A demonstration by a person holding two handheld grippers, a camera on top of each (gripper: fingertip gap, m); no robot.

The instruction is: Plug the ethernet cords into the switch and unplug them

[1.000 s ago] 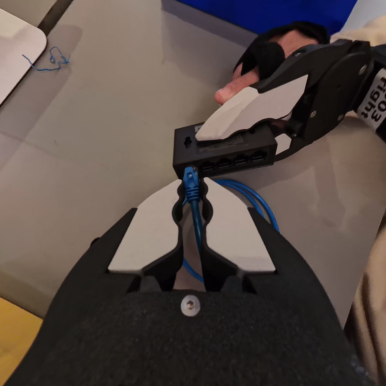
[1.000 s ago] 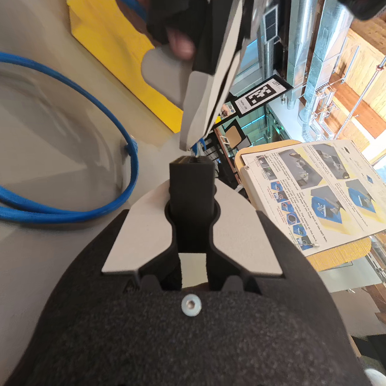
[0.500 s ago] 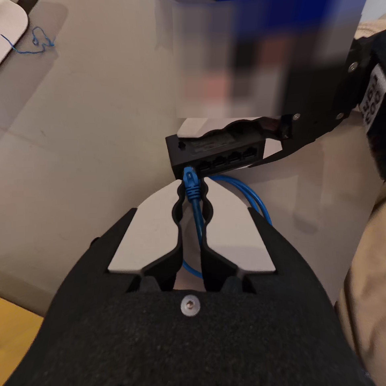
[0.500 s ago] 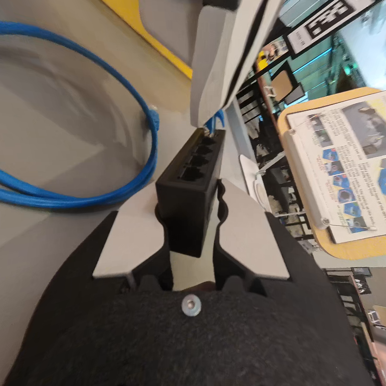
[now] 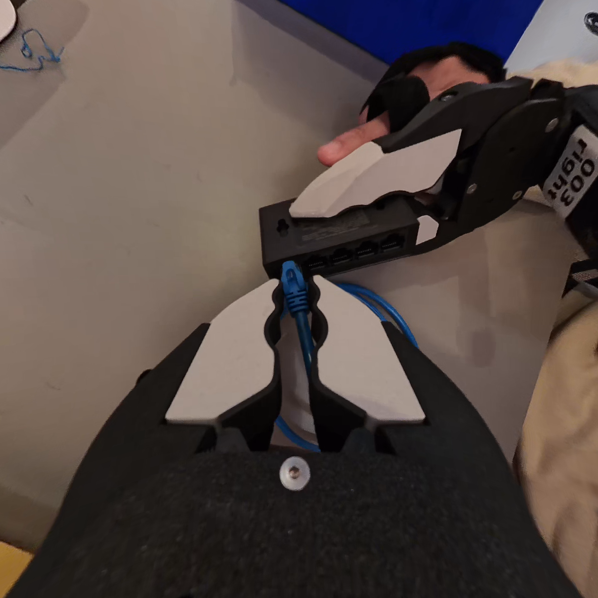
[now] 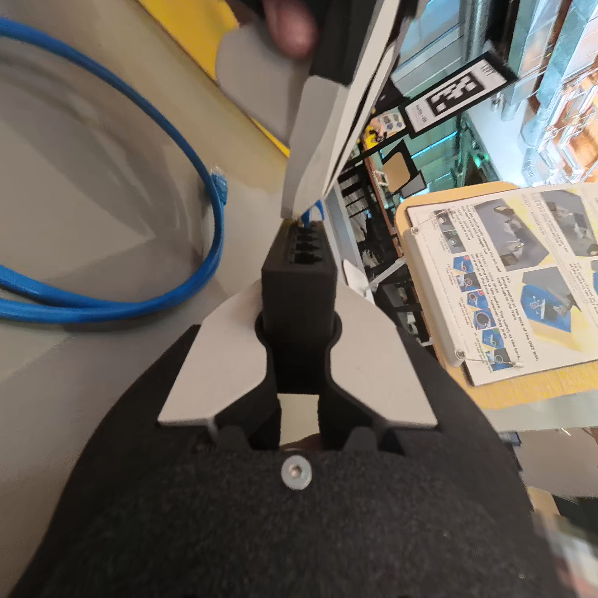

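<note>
The left tongs [image 5: 295, 288] are clamped on the blue plug [image 5: 293, 286] of an ethernet cord [image 5: 393, 318], with the plug's tip sitting in the end port of the black switch [image 5: 336, 233]. The switch is held above the grey surface [image 5: 129, 226] by the right tongs [image 6: 299, 302], which grip it by its top and bottom faces at the far end from the plug. Four ports beside the plug stand open. The rest of the cord loops on the surface below, and a free blue plug [image 6: 220, 187] lies there. A sheet of pictures [image 6: 504, 278] rests on a round wooden table beyond.
</note>
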